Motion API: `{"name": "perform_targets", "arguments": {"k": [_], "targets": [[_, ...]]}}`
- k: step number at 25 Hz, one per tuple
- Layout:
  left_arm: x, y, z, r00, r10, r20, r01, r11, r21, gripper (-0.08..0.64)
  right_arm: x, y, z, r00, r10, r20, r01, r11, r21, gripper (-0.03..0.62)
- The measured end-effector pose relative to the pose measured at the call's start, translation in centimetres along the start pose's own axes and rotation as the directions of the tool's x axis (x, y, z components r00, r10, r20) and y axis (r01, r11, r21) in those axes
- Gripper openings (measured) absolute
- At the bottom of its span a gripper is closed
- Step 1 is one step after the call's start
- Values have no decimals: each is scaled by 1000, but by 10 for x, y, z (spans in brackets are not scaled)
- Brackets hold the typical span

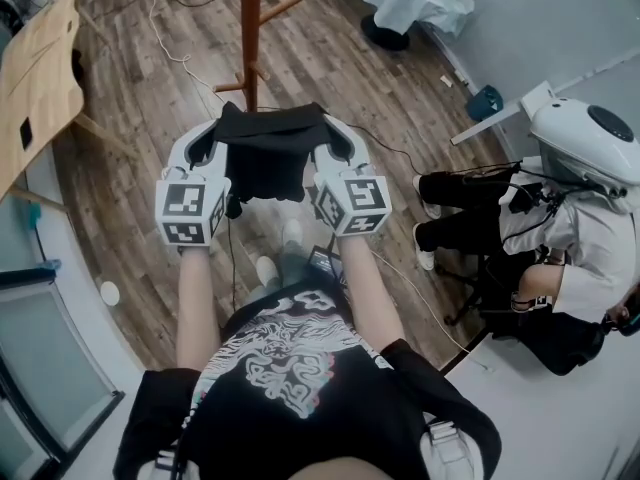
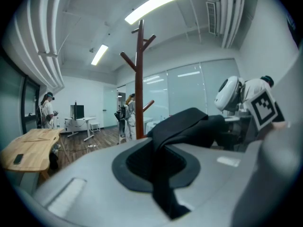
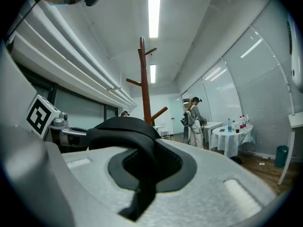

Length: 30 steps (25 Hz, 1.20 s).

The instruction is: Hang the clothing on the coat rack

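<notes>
Left claw [image 1: 210, 136] and right claw [image 1: 338, 136] clamp the limp, matte black clothing [image 1: 265, 163].

No words, numbers or brands can be read anywhere. The cubes on the left gripper [image 1: 212, 140] and right gripper [image 1: 336, 140] bear only black-and-white square patterns, and the white print [image 1: 285, 360] on the black shirt, lower centre, has no legible letters.

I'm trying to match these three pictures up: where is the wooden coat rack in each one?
Head view: coat rack top centre.
Left gripper view: coat rack just left of centre.
Right gripper view: coat rack near centre.
Shared landmark: black clothing, lower in every view.
</notes>
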<state>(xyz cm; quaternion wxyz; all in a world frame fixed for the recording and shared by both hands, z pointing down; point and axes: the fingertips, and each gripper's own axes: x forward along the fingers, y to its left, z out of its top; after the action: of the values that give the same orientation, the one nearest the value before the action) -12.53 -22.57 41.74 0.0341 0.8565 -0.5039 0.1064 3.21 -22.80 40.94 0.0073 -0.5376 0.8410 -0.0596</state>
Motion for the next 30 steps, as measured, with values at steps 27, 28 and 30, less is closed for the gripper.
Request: {"name": "perform_targets", "arguments": {"k": [27, 28, 30], "targets": [[65, 35, 13, 1000, 20, -18, -21, 1000, -14, 6, 87, -40, 7, 999, 46, -3, -46, 999, 25, 14], [67, 36, 15, 1000, 24, -16, -24, 1000, -13, 6, 89, -42, 8, 999, 49, -2, -49, 998, 25, 14], [73, 38, 17, 1000, 27, -15, -27, 1000, -10, 6, 96, -45, 11, 999, 52, 2, -52, 998, 27, 14]]}}
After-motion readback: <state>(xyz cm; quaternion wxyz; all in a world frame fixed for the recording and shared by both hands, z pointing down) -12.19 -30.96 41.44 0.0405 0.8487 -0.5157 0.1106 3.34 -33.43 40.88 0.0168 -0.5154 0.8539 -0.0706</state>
